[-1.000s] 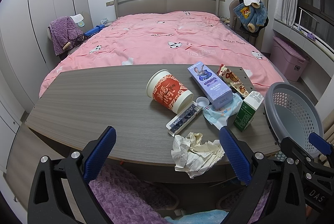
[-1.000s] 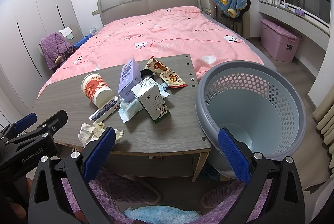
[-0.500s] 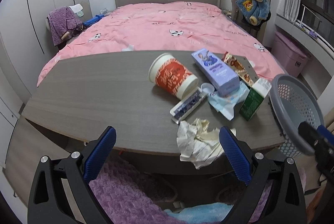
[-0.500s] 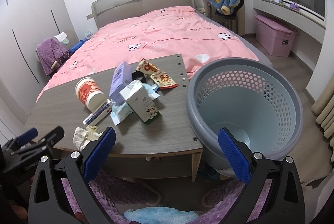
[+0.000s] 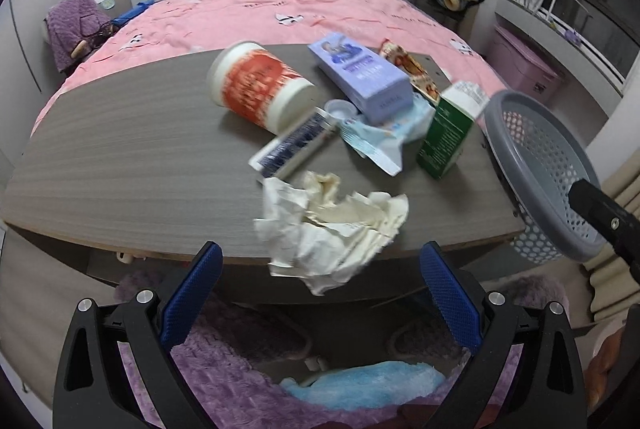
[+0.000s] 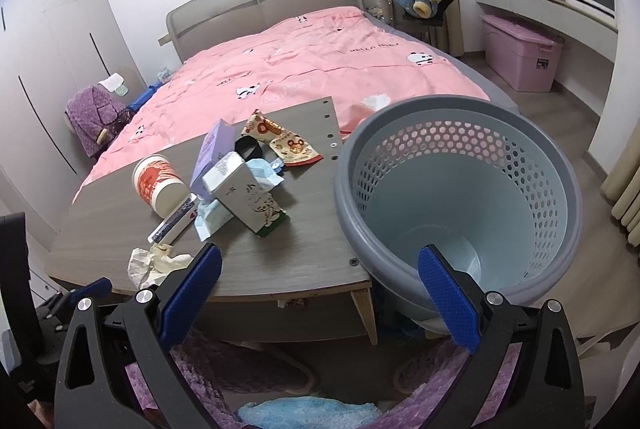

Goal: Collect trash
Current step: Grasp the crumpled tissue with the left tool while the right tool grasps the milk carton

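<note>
The grey basket (image 6: 460, 205) waits off the table (image 6: 312, 229) edge at 3 o'clock to catch trash, the crumpled tissue (image 5: 332, 225) lies nearest at 12, framed by the wide-open, empty left gripper (image 5: 320, 293); right gripper (image 6: 320, 293) likewise agape, empty.

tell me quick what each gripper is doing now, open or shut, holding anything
Left gripper: open, holding nothing, facing the crumpled paper.
Right gripper: open, holding nothing, by the basket.
</note>
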A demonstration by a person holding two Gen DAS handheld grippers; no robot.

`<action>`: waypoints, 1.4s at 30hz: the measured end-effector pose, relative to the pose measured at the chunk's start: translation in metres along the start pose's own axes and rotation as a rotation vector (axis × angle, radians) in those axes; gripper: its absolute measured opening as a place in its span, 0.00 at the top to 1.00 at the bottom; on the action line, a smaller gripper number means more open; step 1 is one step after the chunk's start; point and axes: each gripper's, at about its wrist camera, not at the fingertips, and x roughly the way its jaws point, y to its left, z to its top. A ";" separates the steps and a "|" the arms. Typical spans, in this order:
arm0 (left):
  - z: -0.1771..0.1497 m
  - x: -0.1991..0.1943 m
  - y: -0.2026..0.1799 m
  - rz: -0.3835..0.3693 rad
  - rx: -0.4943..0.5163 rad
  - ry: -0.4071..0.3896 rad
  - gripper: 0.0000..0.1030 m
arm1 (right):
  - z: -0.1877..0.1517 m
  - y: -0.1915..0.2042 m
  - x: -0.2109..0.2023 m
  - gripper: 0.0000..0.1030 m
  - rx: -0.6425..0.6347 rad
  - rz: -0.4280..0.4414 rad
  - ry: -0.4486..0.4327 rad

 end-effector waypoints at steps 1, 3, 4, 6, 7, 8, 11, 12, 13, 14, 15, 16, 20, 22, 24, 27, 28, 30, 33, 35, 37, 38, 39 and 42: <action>0.000 0.003 -0.003 0.000 0.006 0.003 0.08 | 0.000 -0.001 0.001 0.06 0.005 0.000 0.001; 0.000 0.007 -0.006 0.010 0.009 0.012 0.08 | 0.000 -0.005 0.004 0.06 0.015 0.001 0.004; 0.000 0.009 -0.007 0.016 0.008 0.014 0.08 | 0.000 -0.007 0.004 0.06 0.018 0.002 0.004; -0.001 0.013 -0.006 0.031 0.010 0.014 0.08 | 0.000 -0.009 0.007 0.06 0.024 0.002 0.009; -0.002 0.017 -0.006 0.039 0.013 0.017 0.08 | 0.000 -0.009 0.009 0.06 0.025 0.003 0.012; -0.003 0.019 -0.006 0.040 0.015 0.022 0.08 | -0.001 -0.010 0.010 0.06 0.026 0.004 0.016; -0.003 0.027 -0.004 0.044 0.011 0.029 0.08 | -0.002 -0.009 0.017 0.06 0.023 0.004 0.029; -0.002 0.029 -0.002 0.044 0.006 0.030 0.08 | -0.002 -0.009 0.019 0.06 0.021 0.004 0.035; -0.001 0.031 0.000 0.041 -0.004 0.030 0.08 | -0.003 -0.008 0.022 0.06 0.017 0.004 0.040; -0.001 0.032 0.003 0.034 -0.016 0.028 0.08 | -0.003 -0.007 0.023 0.06 0.012 0.006 0.043; 0.000 0.034 0.004 0.027 -0.025 0.023 0.08 | -0.003 -0.006 0.025 0.06 0.006 0.007 0.044; 0.001 0.036 0.006 0.020 -0.031 0.017 0.08 | -0.003 -0.005 0.026 0.06 0.000 0.007 0.044; 0.004 0.040 0.007 0.023 -0.008 0.002 0.14 | -0.002 -0.001 0.032 0.06 -0.019 0.015 0.045; 0.004 0.041 0.007 0.009 0.006 0.001 0.28 | -0.001 0.002 0.037 0.06 -0.031 0.026 0.046; 0.005 0.042 0.008 -0.005 0.011 -0.003 0.32 | -0.001 0.006 0.042 0.06 -0.043 0.040 0.047; 0.007 0.039 0.010 -0.024 0.014 -0.026 0.40 | 0.000 0.011 0.047 0.06 -0.062 0.049 0.049; 0.008 0.038 0.011 -0.032 0.011 -0.029 0.42 | 0.000 0.013 0.048 0.06 -0.068 0.052 0.049; 0.009 0.037 0.014 -0.044 0.005 -0.027 0.44 | 0.001 0.018 0.052 0.06 -0.084 0.056 0.051; 0.010 0.034 0.018 -0.051 -0.002 -0.028 0.46 | 0.002 0.024 0.057 0.06 -0.105 0.058 0.057; 0.012 0.031 0.020 -0.051 -0.010 -0.039 0.46 | 0.004 0.027 0.059 0.07 -0.114 0.058 0.052; 0.014 0.026 0.022 -0.051 -0.017 -0.054 0.46 | 0.006 0.029 0.062 0.07 -0.111 0.062 0.042; 0.015 0.024 0.023 -0.047 -0.019 -0.062 0.46 | 0.008 0.030 0.064 0.07 -0.110 0.068 0.040; 0.015 0.021 0.024 -0.042 -0.021 -0.070 0.46 | 0.010 0.031 0.066 0.07 -0.114 0.074 0.040; 0.017 0.016 0.028 -0.026 -0.027 -0.091 0.46 | 0.015 0.038 0.074 0.08 -0.142 0.077 0.033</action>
